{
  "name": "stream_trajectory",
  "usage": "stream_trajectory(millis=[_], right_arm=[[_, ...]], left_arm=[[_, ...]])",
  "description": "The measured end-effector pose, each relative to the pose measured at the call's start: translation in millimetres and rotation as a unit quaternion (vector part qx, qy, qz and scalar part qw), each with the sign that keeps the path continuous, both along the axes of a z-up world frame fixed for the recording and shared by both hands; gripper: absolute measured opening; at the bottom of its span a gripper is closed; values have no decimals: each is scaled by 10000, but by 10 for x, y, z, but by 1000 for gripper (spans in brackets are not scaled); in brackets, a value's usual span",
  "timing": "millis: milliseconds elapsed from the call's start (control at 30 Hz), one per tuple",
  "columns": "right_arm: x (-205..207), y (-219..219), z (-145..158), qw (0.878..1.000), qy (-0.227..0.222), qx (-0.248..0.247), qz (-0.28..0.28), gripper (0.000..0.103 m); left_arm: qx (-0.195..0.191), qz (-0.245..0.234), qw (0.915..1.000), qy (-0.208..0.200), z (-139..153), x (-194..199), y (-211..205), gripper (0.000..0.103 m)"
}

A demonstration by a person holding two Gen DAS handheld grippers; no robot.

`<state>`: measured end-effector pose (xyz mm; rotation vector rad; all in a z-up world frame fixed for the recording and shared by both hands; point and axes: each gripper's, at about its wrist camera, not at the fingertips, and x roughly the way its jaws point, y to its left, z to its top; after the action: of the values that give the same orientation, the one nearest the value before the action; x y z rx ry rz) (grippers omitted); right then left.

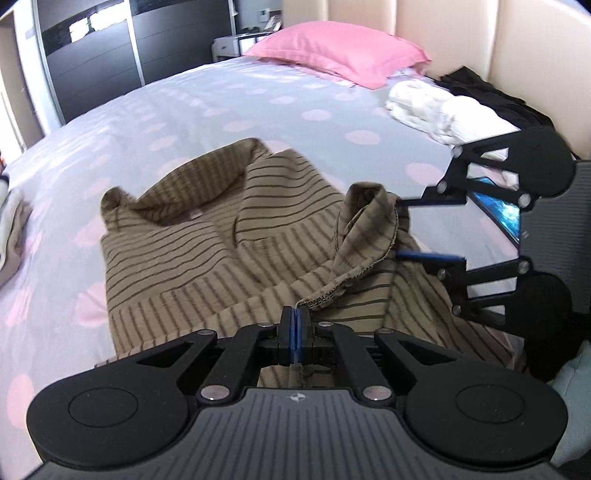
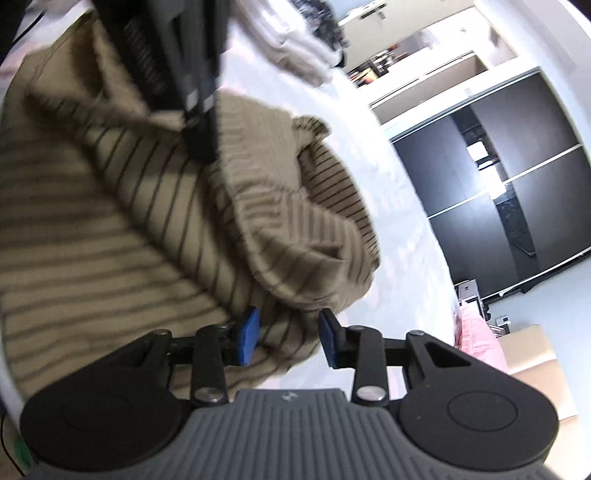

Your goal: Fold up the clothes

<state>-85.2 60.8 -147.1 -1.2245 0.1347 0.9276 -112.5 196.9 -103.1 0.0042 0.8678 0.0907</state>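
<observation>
A tan sweater with thin dark stripes [image 1: 177,251] lies rumpled on the bed, its collar toward the far side. My left gripper [image 1: 295,314] is shut on a hem edge of the sweater, and a strip of the cloth shows between its fingers. In the right wrist view the left gripper [image 2: 197,122] hangs above the sweater [image 2: 110,221] with the cloth drawn up to it. My right gripper [image 2: 288,332] stands open, a fold of the sweater lying between its blue pads [image 2: 247,332]. In the left wrist view the right gripper [image 1: 398,228] sits at the right beside a raised fold.
The bed sheet [image 1: 221,103] is pale lilac with pink dots. A pink pillow [image 1: 340,51] lies at the head, with folded white clothes [image 1: 432,107] and a black garment [image 1: 480,88] by the cream headboard [image 1: 480,33]. A dark wardrobe [image 1: 92,66] stands beyond the bed.
</observation>
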Motion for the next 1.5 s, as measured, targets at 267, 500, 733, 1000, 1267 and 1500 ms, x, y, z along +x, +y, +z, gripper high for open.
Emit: stream_trajectory(millis=[267, 500, 733, 1000, 1267, 1500], right_arm=[[-170, 25, -123, 9950, -680, -211, 705, 38], [-226, -95, -222, 9887, -1223, -405, 765, 20], [-317, -255, 97, 9939, -898, -391, 516, 1], [-701, -649, 155, 9782, -63, -1822, 996, 1], [-791, -784, 33, 9627, 757, -2410, 971, 1], [-650, -853, 144, 9644, 1277, -2228, 624, 4]], left_arm=[[-125, -116, 9998, -123, 57, -49, -29, 0], [-704, -439, 9946, -616, 275, -198, -61, 0], [-751, -802, 9931, -399, 257, -223, -202, 0], [-734, -1630, 9831, 382, 37, -204, -519, 0], [-460, -1920, 9758, 943, -295, -227, -740, 0], [-444, -1816, 9758, 1135, -276, -313, -647, 6]])
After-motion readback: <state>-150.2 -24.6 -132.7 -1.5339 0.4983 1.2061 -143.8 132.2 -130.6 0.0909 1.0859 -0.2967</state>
